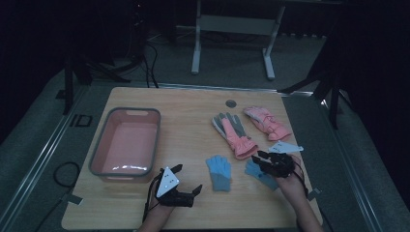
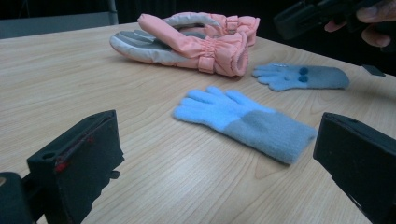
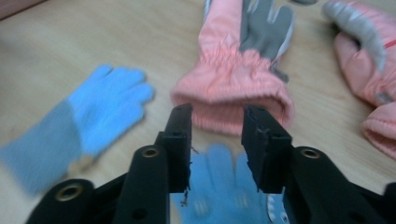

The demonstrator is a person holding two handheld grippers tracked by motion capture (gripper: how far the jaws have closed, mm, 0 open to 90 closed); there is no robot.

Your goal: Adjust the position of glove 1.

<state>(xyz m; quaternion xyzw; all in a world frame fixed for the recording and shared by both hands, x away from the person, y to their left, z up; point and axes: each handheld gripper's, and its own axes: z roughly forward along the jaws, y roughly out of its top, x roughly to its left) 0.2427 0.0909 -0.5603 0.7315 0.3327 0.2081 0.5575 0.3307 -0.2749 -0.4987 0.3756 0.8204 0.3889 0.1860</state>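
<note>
Blue glove (image 3: 219, 182) lies flat on table (image 1: 193, 140), right under right gripper (image 3: 215, 122), just beside pink ski glove's (image 3: 243, 84) cuff. Looks soft, light knit w/ grip dots; prob. bunches easily, best pinched at cuff or mid-palm. Right fingers apart, nothing between. Left gripper (image 2: 215, 154) fingers wide apart, facing second blue glove (image 2: 243, 121). Right gripper view blurred; glove's cuff cut off.
</note>
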